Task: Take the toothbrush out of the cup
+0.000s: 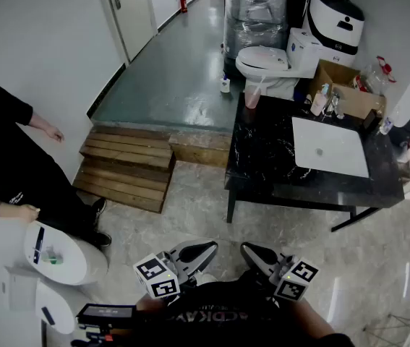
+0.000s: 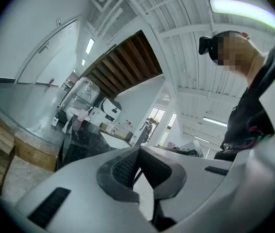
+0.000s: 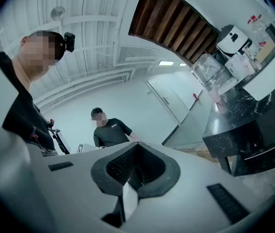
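Note:
A pink cup (image 1: pixel 252 96) stands on the far left corner of the black marble counter (image 1: pixel 262 157), and a thin pale handle seems to stick up from it; the toothbrush is too small to make out. The cup also shows small in the left gripper view (image 2: pixel 82 114) and the right gripper view (image 3: pixel 215 95). My left gripper (image 1: pixel 206 250) and right gripper (image 1: pixel 252 251) are held low against my body, well short of the counter. Both are shut, pads together with nothing between them, in the left gripper view (image 2: pixel 138 166) and the right gripper view (image 3: pixel 137 166).
A white sink (image 1: pixel 329 147) is set in the counter, with bottles and a cardboard box (image 1: pixel 346 92) behind it. A toilet (image 1: pixel 273 62) stands beyond. Wooden steps (image 1: pixel 129 166) lie left of the counter. A person in black (image 1: pixel 16 165) crouches at the far left.

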`<state>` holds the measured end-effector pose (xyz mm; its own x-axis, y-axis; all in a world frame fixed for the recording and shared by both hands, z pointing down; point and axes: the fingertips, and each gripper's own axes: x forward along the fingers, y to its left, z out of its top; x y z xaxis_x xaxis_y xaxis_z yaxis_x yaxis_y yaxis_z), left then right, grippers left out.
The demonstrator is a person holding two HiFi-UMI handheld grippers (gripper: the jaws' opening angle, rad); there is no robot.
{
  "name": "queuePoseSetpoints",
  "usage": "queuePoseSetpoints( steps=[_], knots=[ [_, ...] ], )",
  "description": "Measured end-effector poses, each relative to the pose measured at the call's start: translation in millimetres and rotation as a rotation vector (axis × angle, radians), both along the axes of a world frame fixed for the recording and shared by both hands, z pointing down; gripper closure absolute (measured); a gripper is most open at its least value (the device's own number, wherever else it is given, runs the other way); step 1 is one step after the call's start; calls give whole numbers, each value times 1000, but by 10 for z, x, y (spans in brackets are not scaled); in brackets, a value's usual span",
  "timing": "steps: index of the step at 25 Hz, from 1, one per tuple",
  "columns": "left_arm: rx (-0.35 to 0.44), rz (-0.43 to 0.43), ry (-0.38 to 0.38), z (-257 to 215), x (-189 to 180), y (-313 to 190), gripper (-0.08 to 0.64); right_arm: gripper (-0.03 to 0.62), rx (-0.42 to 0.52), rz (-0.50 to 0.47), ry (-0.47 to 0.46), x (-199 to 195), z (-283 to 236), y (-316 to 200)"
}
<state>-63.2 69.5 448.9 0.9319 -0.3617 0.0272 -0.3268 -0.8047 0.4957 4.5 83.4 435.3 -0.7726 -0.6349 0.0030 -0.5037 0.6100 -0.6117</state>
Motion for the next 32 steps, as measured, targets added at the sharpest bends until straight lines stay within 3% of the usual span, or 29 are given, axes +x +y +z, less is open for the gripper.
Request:
queuePoseSetpoints(
  steps=[32],
  knots=[
    [-6,-17,21,-37,-105,-22,552,581,2,46,-41,29,11,-115]
  ],
)
